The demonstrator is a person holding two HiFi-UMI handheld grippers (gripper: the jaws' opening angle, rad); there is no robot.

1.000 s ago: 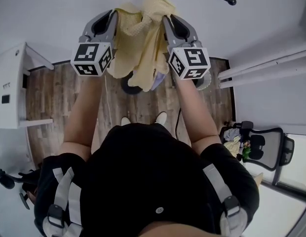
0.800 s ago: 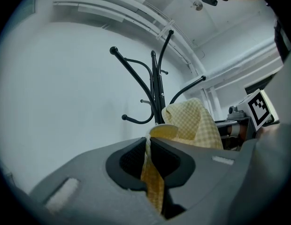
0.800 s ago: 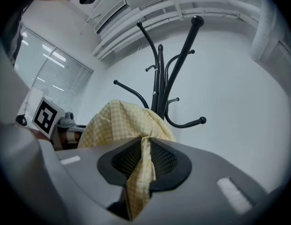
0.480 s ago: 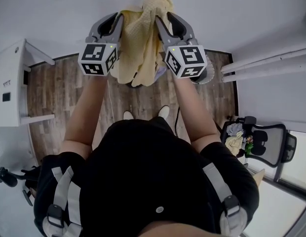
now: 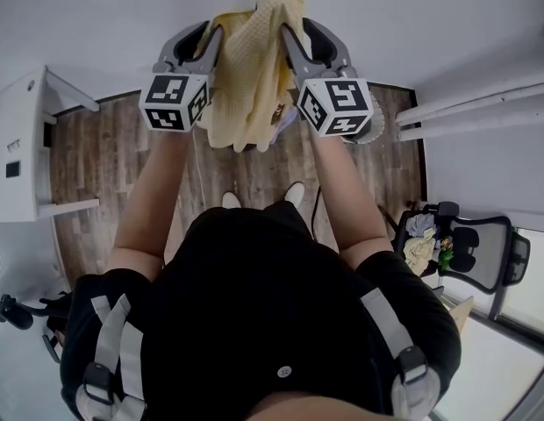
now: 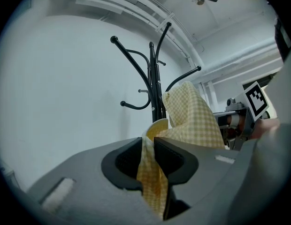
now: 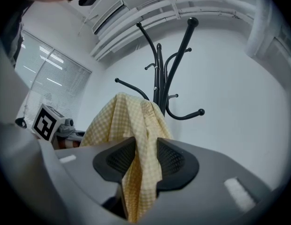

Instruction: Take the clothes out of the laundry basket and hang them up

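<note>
Yellow checked cloth (image 5: 253,77) hangs bunched over a hook of the black rack (image 6: 152,78) at the far side, drooping in folds between the 2 grippers. Both arms reach forward side by side, with the grippers level. The left gripper (image 5: 211,35) and right gripper (image 5: 291,33) have just been opening. Each now stands slightly apart, with a fold of cloth lying loose between its jaws.

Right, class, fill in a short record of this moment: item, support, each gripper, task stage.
item: yellow checked garment
support: draped over an arm of the black coat stand
left gripper: jaws have just been opening, garment between them
right gripper: jaws have just been opening, garment between them
stage: garment on the stand, release apparently under way
</note>
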